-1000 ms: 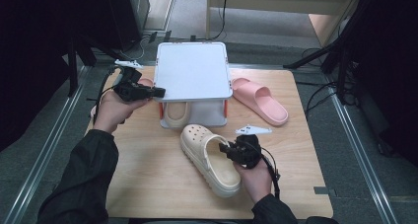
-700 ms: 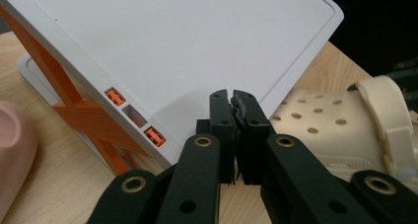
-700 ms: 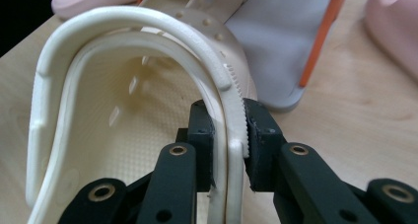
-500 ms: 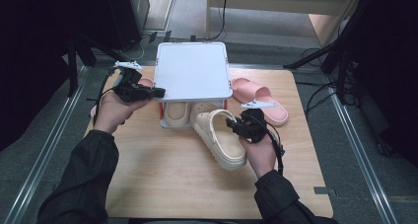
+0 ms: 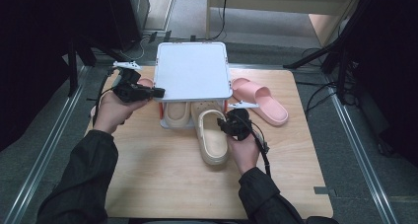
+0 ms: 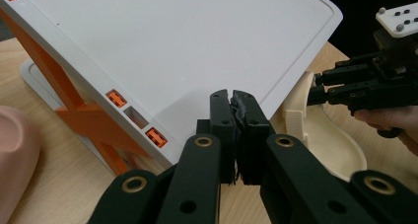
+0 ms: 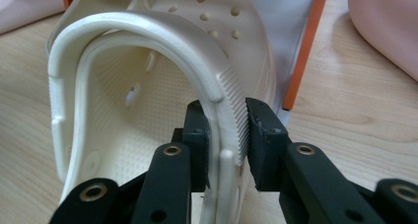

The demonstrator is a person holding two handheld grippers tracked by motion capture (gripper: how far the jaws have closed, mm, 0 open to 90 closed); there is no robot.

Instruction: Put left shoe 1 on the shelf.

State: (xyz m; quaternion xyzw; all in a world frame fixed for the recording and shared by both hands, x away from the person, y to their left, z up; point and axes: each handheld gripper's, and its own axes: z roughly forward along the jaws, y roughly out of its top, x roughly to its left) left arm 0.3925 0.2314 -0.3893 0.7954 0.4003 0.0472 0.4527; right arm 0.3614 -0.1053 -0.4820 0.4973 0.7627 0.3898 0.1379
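Observation:
A white shoe rack [image 5: 193, 71] with orange legs stands at the back middle of the wooden table. One cream clog [image 5: 175, 113] lies under it on the left side. My right gripper [image 5: 227, 127] is shut on the side rim of a second cream clog [image 7: 148, 51], whose toe is tucked under the rack's front edge. In the right gripper view the ribbed rim sits pinched between both pads. My left gripper [image 5: 160, 92] is shut with nothing in it, its tips [image 6: 232, 98] right at the rack's left edge [image 6: 148, 135].
A pink slipper [image 5: 261, 100] lies to the right of the rack, close to the held clog. Another pink slipper [image 5: 145, 82] lies by the rack's left side, partly behind my left gripper. The front half of the table [image 5: 162, 184] is bare wood.
My right gripper has carried the cream clog from the table's front middle up to the rack and turned it toe-first under the shelf. The left gripper has stayed put.

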